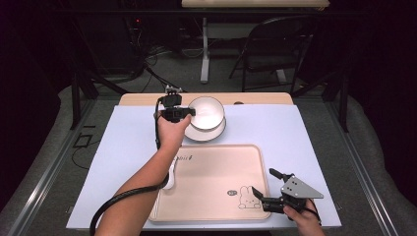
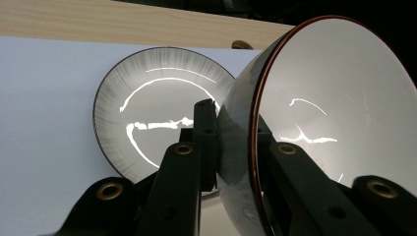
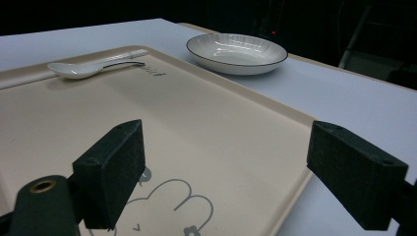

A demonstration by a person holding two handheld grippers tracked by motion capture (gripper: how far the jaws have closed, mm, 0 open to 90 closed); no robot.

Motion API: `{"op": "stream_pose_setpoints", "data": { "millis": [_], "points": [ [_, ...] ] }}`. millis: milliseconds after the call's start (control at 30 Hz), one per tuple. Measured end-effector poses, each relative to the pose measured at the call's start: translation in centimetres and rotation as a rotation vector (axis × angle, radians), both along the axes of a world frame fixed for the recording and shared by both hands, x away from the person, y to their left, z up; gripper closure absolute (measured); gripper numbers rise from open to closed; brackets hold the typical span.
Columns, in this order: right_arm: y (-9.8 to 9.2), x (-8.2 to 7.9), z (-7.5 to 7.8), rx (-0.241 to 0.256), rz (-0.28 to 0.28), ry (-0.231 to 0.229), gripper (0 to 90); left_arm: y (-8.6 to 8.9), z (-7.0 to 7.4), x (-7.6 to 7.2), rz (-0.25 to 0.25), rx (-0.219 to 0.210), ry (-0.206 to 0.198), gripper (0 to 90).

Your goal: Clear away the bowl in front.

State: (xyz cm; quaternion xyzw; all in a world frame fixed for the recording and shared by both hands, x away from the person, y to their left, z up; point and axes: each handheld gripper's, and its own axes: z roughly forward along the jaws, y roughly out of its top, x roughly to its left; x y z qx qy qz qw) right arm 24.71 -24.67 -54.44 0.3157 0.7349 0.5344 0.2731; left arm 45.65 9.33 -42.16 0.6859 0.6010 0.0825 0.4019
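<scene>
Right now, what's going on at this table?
A person's left hand-held gripper is shut on the rim of a white bowl, tipped on its side above a ribbed plate. The right hand-held gripper hangs open over the corner of the beige tray. A spoon lies on the tray's edge.

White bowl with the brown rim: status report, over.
Left gripper shut on the white bowl with the brown rim, tilted above the ribbed white plate. Right gripper open over the beige tray. Nothing in the way.
</scene>
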Motion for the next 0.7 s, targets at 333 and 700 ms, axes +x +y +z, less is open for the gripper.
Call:
{"op": "stream_pose_setpoints", "data": {
  "millis": [333, 700],
  "points": [
    [0.0, 0.1, 0.0, -0.002, -0.001, -0.002, 13.9, -1.0, 0.3, -1.6, -0.066, -0.002, -0.008, 81.3],
    [0.1, 0.0, 0.0, -0.005, 0.001, -0.003, 13.9, -2.8, -0.2, -3.2, -0.151, -0.007, -0.004, 81.3]
  ]
}}
